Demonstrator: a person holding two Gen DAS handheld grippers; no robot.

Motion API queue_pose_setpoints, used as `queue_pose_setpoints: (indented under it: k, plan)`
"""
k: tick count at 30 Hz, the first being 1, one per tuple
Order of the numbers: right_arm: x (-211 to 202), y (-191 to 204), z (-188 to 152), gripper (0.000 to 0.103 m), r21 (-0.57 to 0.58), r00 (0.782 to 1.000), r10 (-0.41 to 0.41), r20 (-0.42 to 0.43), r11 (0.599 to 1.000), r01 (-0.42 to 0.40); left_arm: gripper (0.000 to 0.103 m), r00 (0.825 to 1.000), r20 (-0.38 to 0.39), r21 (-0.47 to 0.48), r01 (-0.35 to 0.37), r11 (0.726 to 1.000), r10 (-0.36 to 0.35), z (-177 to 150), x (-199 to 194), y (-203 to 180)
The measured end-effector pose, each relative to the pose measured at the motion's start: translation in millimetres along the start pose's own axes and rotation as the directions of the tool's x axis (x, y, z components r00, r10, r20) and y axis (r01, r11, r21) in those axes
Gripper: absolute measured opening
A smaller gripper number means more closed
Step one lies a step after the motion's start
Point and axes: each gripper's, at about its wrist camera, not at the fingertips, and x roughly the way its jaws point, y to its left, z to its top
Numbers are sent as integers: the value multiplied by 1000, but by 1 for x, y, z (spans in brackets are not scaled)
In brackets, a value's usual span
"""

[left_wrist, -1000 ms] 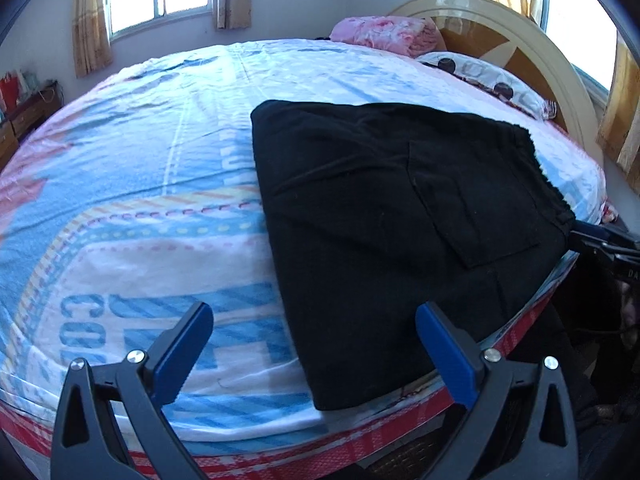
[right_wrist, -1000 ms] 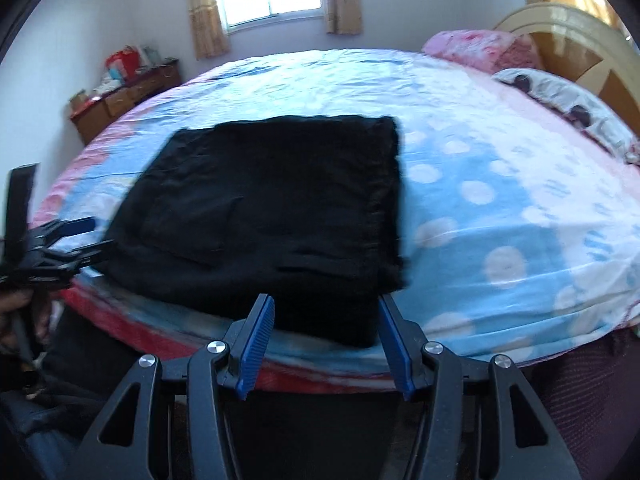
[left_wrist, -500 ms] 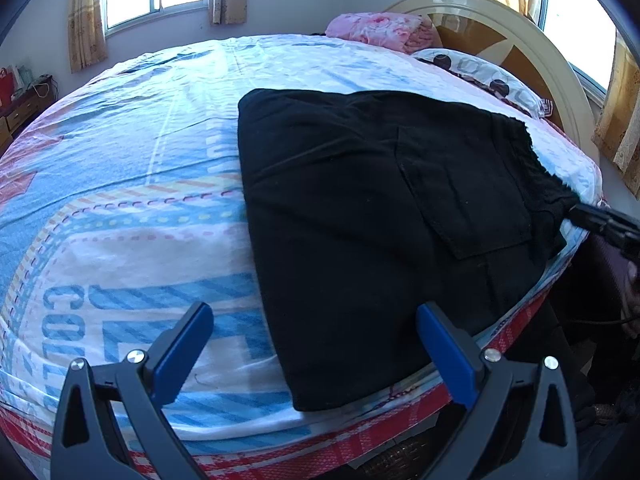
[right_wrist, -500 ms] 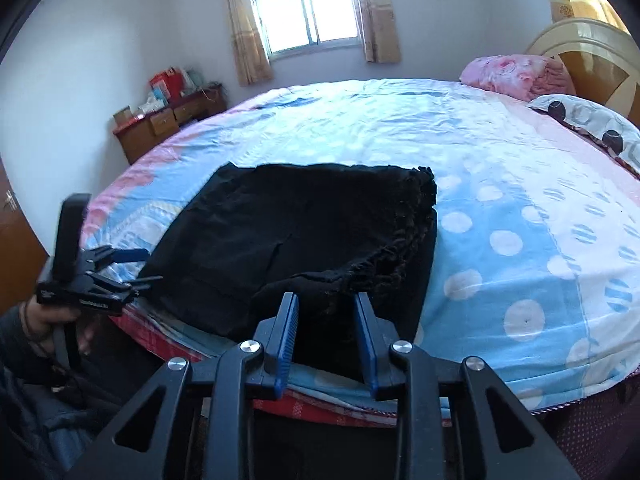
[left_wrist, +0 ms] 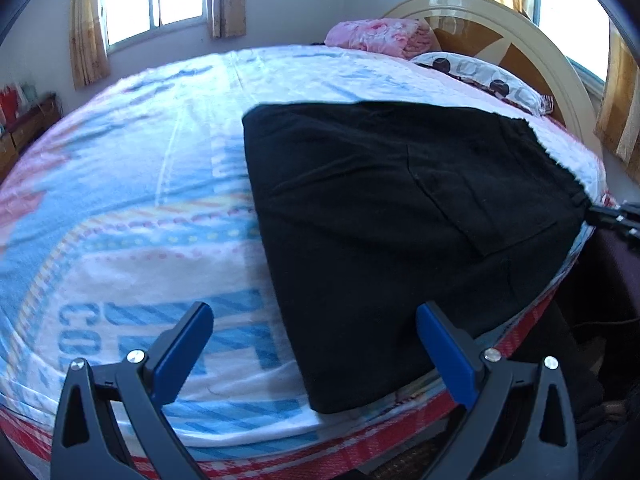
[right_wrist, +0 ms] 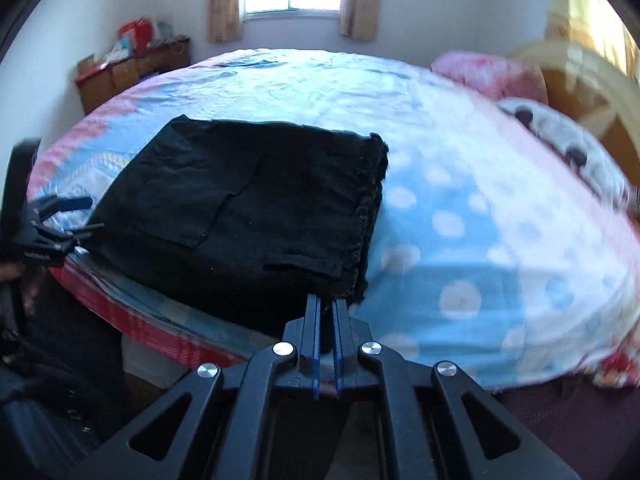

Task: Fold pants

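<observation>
Black pants (left_wrist: 400,208) lie folded flat on the bed near its front edge, with a back pocket facing up. My left gripper (left_wrist: 316,344) is open, its blue pads spread wide just above the pants' near hem corner and touching nothing. In the right wrist view, the pants (right_wrist: 248,208) reach down to my right gripper (right_wrist: 324,300). Its jaws are closing tight on the gathered waistband corner, with cloth pinched between the pads. The right gripper (left_wrist: 612,218) also shows at the waistband end in the left wrist view. Seen from the right wrist, the left gripper (right_wrist: 76,214) stands open.
The bed (left_wrist: 120,200) has a blue, white and pink printed sheet. A pink folded blanket (left_wrist: 376,38) and a dotted pillow (left_wrist: 480,76) lie by the headboard (left_wrist: 500,28). A wooden cabinet (right_wrist: 132,72) stands by the far wall. A hand (right_wrist: 12,272) holds the left gripper's handle.
The right gripper's jaws went from wide open to shut on the waistband corner, and its view rolled. The left gripper stayed open and barely moved.
</observation>
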Motion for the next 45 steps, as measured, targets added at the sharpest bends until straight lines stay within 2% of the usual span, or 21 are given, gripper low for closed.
queue_pose_setpoints:
  k: [2, 4, 7, 11, 13, 15, 17, 19, 20, 21, 24, 26, 27, 30, 32, 34, 36, 38, 41, 43, 45]
  plan:
    - [3, -3, 1, 4, -6, 999, -39, -29, 999, 39, 103, 1000, 16, -1, 3, 1000, -3, 3, 1, -2]
    - [31, -17, -10, 0, 17, 991, -70, -114, 997, 72, 103, 1000, 8, 14, -2, 1000, 2, 5, 9, -5]
    - [58, -28, -30, 0, 50, 973, -71, -218, 995, 84, 103, 1000, -9, -2, 0, 1000, 0, 5, 12, -3]
    - [24, -38, -15, 0, 103, 991, -18, -130, 994, 32, 103, 998, 60, 3, -37, 999, 36, 13, -7, 4]
    - [1, -36, 2, 0, 114, 999, -20, -42, 993, 25, 103, 994, 96, -13, -46, 999, 47, 24, -12, 10]
    - [-9, -27, 15, 1, 108, 1000, 18, 23, 994, -20, 103, 994, 102, -19, -32, 999, 34, 36, -9, 14]
    - [-5, -7, 34, 4, 63, 993, 93, 78, 993, -98, 103, 992, 117, -8, -36, 999, 37, 50, -3, 11]
    - [14, 5, 48, 18, 61, 984, 157, 82, 985, -162, 103, 992, 104, 33, -81, 996, 77, 62, 9, 3]
    - [22, 9, 52, 35, 65, 982, 170, 84, 982, -175, 103, 992, 92, 47, -89, 995, 85, 64, 14, 1]
    - [31, 13, 56, 46, 66, 981, 176, 83, 981, -182, 103, 993, 79, 65, -93, 994, 88, 67, 20, -2]
    - [62, 18, 63, 46, 88, 988, 151, 33, 984, -153, 103, 994, 19, 100, -112, 989, 111, 67, 43, -2]
    - [85, 8, 60, 46, 125, 994, 103, -33, 987, -98, 103, 998, 0, 82, -66, 995, 66, 64, 50, 5]
    - [94, 3, 56, 46, 133, 991, 117, -58, 985, -109, 103, 999, -15, 59, -33, 998, 34, 64, 54, 10]
    - [94, 1, 62, 46, 111, 989, 130, -74, 986, -121, 103, 999, -42, 21, 6, 1000, -5, 70, 58, 13]
    - [88, 5, 65, 46, 90, 988, 120, -93, 990, -112, 103, 999, -36, 43, -13, 999, 14, 76, 53, 9]
    - [77, 8, 71, 46, 86, 989, 124, -77, 989, -117, 103, 999, 3, 62, -46, 997, 46, 87, 43, 11]
    - [63, 13, 79, 46, 68, 993, 112, -31, 992, -109, 103, 999, 28, 53, -40, 998, 38, 95, 35, 15]
    - [58, 17, 86, 46, 50, 994, 113, 6, 992, -114, 103, 997, 51, 49, -62, 997, 60, 107, 34, 19]
    - [70, 20, 101, 47, 35, 992, 122, 15, 992, -123, 103, 994, 43, 86, -106, 991, 103, 120, 48, 21]
    - [82, 18, 108, 47, 43, 994, 105, 28, 993, -106, 103, 991, 8, 107, -131, 986, 131, 125, 66, 21]
    - [94, 12, 113, 47, 77, 993, 117, 16, 990, -118, 103, 991, -14, 113, -129, 985, 131, 125, 78, 23]
